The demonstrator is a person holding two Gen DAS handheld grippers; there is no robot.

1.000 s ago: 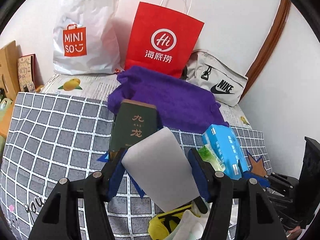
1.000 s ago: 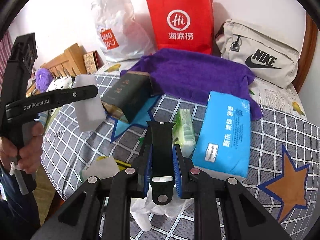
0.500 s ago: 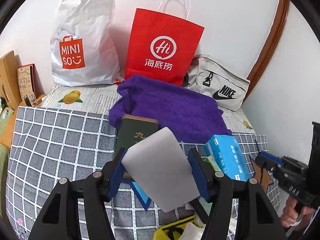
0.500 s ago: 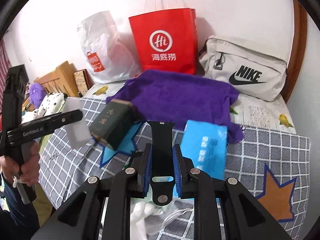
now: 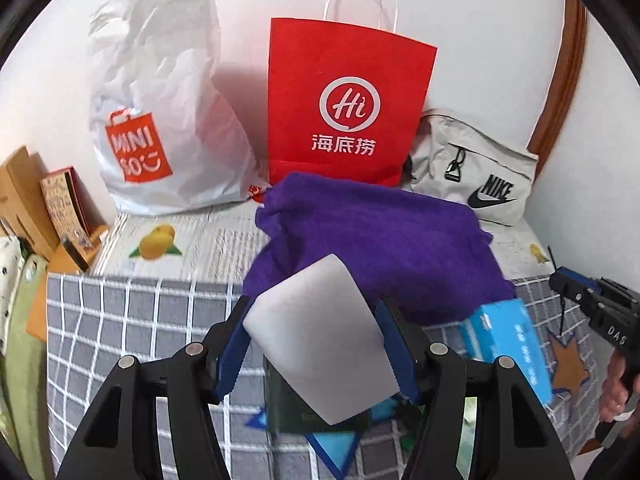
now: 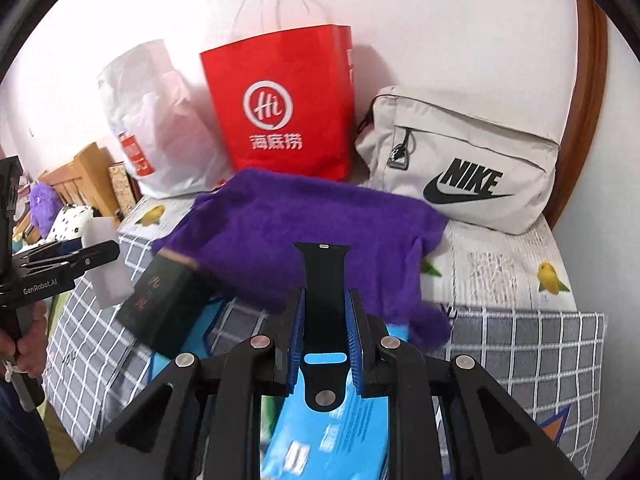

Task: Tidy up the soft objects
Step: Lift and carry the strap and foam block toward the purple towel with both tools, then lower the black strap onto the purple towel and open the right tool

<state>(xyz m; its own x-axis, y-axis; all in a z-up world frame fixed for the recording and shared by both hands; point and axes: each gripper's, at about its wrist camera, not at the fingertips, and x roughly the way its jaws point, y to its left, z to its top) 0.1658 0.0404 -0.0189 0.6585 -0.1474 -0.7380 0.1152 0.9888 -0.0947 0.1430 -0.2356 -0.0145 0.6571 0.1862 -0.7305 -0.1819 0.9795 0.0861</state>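
The left gripper (image 5: pixel 316 344) clamps a white sponge block (image 5: pixel 324 336) between its blue pads, tilted; beyond it lies a purple towel (image 5: pixel 380 232) on the grid-patterned cover (image 5: pixel 132 320); far against the wall stand a white Miniso bag (image 5: pixel 160 112), a red paper bag (image 5: pixel 344 108) and a beige Nike pouch (image 5: pixel 476 168); a blue tissue pack (image 5: pixel 512 344) lies near right; a dark green box (image 5: pixel 288 404) shows under the sponge.

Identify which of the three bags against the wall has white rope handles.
The red paper bag in the middle; the white plastic bag beside it and the grey Nike pouch show none.
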